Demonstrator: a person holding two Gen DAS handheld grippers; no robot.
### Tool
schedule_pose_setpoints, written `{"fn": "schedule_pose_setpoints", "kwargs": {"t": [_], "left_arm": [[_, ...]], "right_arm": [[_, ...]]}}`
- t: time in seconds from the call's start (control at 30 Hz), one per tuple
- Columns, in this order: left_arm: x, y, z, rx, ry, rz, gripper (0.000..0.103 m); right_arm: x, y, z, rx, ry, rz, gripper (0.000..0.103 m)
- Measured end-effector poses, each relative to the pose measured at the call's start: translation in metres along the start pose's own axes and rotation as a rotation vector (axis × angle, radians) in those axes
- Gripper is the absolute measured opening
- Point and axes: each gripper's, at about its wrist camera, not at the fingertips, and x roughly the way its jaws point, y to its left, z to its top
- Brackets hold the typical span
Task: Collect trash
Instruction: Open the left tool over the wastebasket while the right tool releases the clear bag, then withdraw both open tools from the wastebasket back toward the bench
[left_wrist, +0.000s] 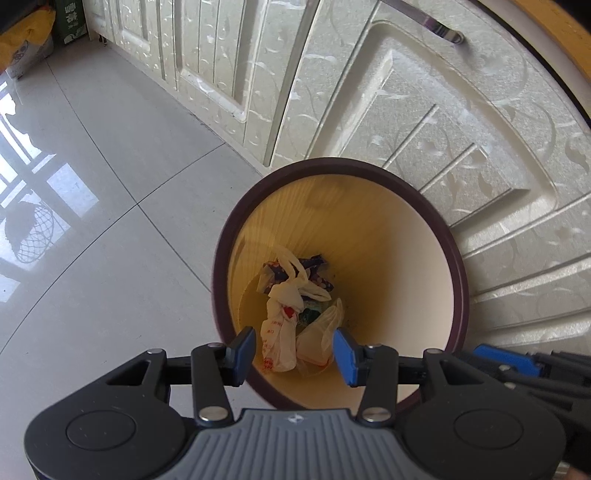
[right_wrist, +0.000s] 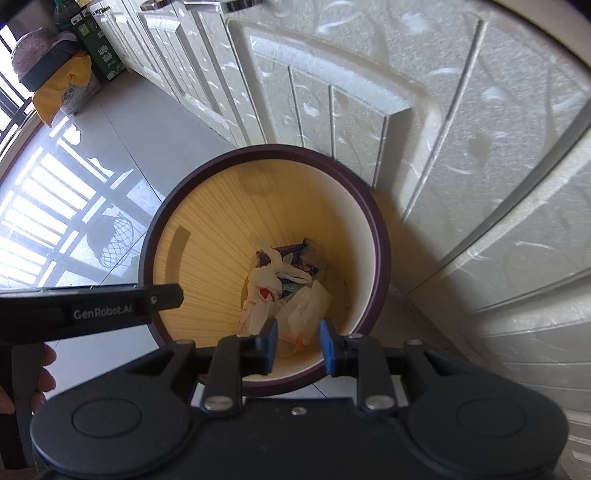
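Observation:
A round trash bin with a dark purple rim and yellow inside stands on the floor against the cabinets; it also shows in the right wrist view. At its bottom lie white plastic bags and colourful wrappers, seen too in the right wrist view. My left gripper hovers above the bin's near rim, open and empty. My right gripper hovers over the near rim too, open and empty. The left gripper's body shows at the left of the right wrist view.
Cream embossed cabinet doors stand right behind the bin. Glossy grey tile floor spreads to the left. A yellow sack and a green box sit far back by the cabinets.

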Motion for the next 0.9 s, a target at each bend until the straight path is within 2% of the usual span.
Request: {"fn": "schedule_pose_setpoints", "kwargs": {"t": [0.13, 0.23, 0.4, 0.5, 0.67, 0.9], "left_arm": [[-0.012, 0.002, -0.006, 0.001, -0.003, 0.012, 0.057], [-0.022, 0.004, -0.010, 0.003, -0.011, 0.023, 0.062], [-0.043, 0.006, -0.017, 0.011, -0.031, 0.042, 0.079], [-0.055, 0.007, -0.023, 0.015, -0.038, 0.055, 0.085], [-0.071, 0.006, -0.033, 0.028, -0.052, 0.075, 0.094], [-0.095, 0.000, -0.045, 0.052, -0.084, 0.089, 0.103]], "right_arm": [[-0.012, -0.002, -0.003, -0.009, -0.022, -0.007, 0.039], [-0.021, -0.005, -0.005, -0.014, -0.037, -0.019, 0.044], [-0.037, -0.009, -0.012, -0.017, -0.064, -0.036, 0.052], [-0.047, -0.011, -0.018, -0.026, -0.077, -0.054, 0.063], [-0.063, -0.016, -0.026, -0.025, -0.103, -0.076, 0.076], [-0.087, -0.021, -0.038, -0.008, -0.149, -0.090, 0.088]]}}
